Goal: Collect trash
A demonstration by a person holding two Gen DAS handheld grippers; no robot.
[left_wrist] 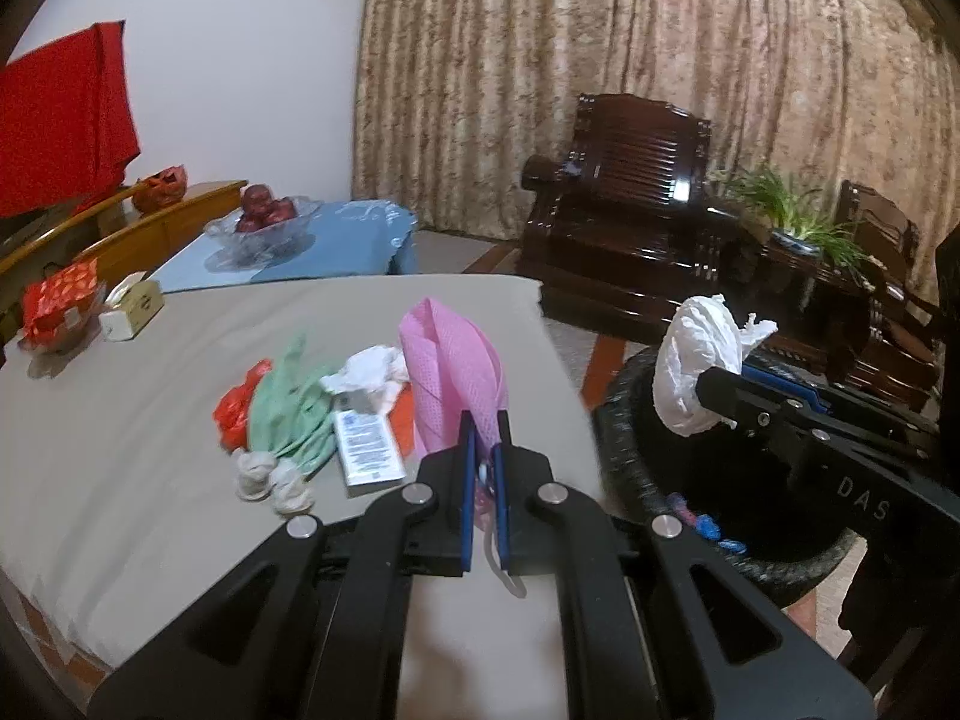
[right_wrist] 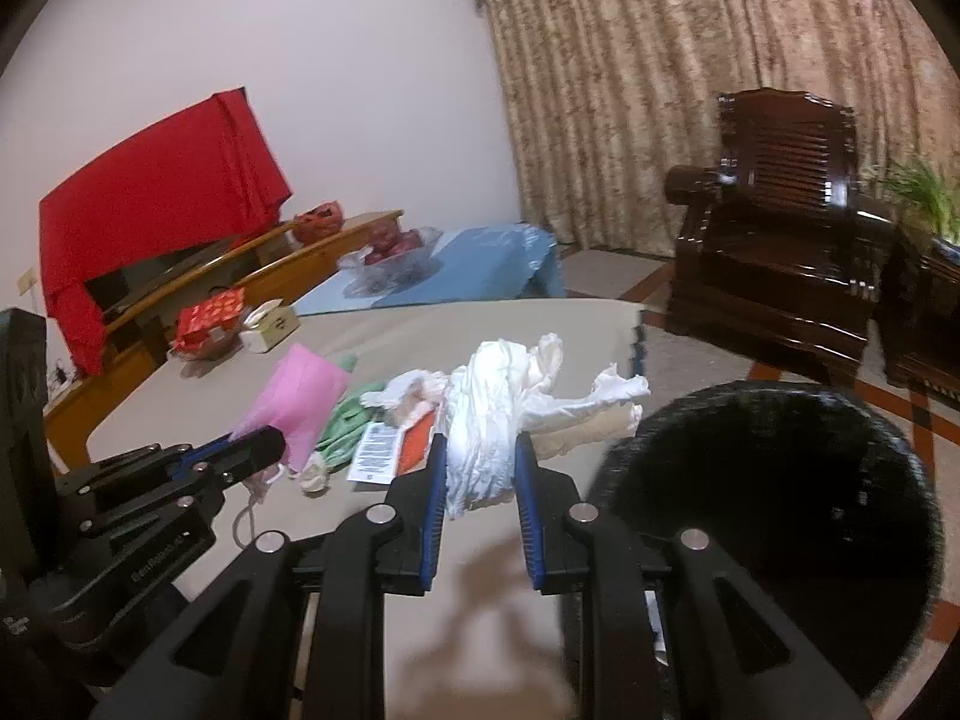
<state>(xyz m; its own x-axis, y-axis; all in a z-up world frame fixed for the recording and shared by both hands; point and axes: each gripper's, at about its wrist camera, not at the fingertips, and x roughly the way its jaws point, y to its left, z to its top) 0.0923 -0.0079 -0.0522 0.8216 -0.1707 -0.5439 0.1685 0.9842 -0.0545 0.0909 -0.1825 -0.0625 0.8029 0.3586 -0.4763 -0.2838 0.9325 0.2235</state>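
Note:
My left gripper (left_wrist: 485,426) is shut on the lower end of a pink mesh bag (left_wrist: 447,372), which stands up from the grey table (left_wrist: 120,450). To its right, my right gripper (left_wrist: 714,387) is shut on a crumpled white paper wad (left_wrist: 690,360) over the rim of the black woven bin (left_wrist: 624,450). In the right wrist view the wad (right_wrist: 480,414) fills the gap between the blue pads of the right gripper (right_wrist: 481,444). The bin (right_wrist: 780,387) is at the lower right. The left gripper (right_wrist: 270,441) holds the pink bag (right_wrist: 297,396) at the left.
On the table lie a green bag (left_wrist: 294,408), a red wrapper (left_wrist: 237,408), a white printed packet (left_wrist: 366,444), crumpled tissue (left_wrist: 369,375) and small tissue balls (left_wrist: 270,477). A tissue box (left_wrist: 132,309) and a red gift box (left_wrist: 57,300) stand at the far left. Dark wooden chairs (left_wrist: 630,198) stand beyond.

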